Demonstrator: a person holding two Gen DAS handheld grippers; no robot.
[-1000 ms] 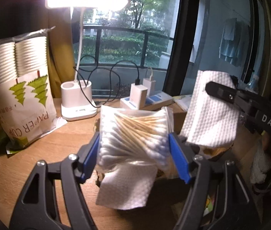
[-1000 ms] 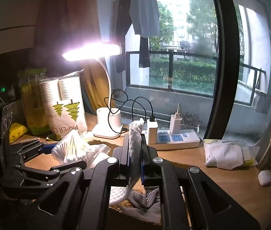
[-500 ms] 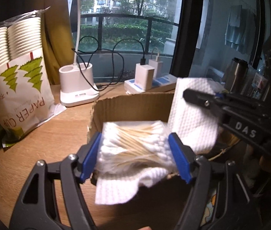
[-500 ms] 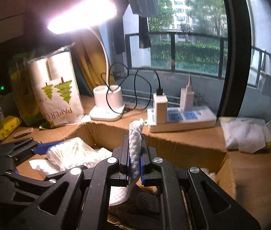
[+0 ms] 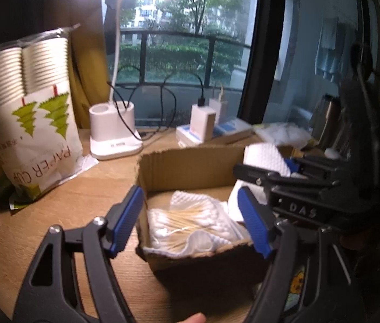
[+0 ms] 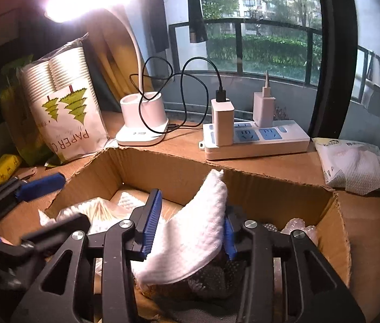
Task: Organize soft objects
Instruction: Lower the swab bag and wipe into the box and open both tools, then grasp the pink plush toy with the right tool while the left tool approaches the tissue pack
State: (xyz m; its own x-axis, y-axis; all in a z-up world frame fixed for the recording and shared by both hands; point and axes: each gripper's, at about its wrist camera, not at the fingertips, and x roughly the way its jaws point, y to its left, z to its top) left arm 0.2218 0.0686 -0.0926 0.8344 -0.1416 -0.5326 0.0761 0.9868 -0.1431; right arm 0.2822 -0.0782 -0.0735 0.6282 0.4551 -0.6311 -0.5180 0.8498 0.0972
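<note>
A clear bag of cotton swabs (image 5: 190, 226) lies on a white cloth in the cardboard box (image 5: 190, 167). My left gripper (image 5: 190, 223) hovers over it. Its jaws are opening and the blue pads (image 5: 125, 220) stand clear of the bag. My right gripper (image 6: 190, 231) is down inside the box (image 6: 179, 177). Its jaws are opening too, with a folded white cloth (image 6: 200, 223) standing loose between them and leaning on the right pad. In the left wrist view the right gripper (image 5: 270, 165) reaches in from the right with that cloth (image 5: 262, 158).
Behind the box stand a lit desk lamp (image 6: 144, 118), a bag of paper cups (image 6: 63, 107) and a power strip with chargers (image 6: 257, 140). A pack of white wipes (image 6: 351, 161) lies at the right. Dark fabric (image 6: 208, 277) and bubble wrap (image 6: 300, 228) sit in the box.
The left gripper has let go of the swab bag, which now rests in the box. The right gripper has sunk into the box and its jaws have parted from the white cloth.
</note>
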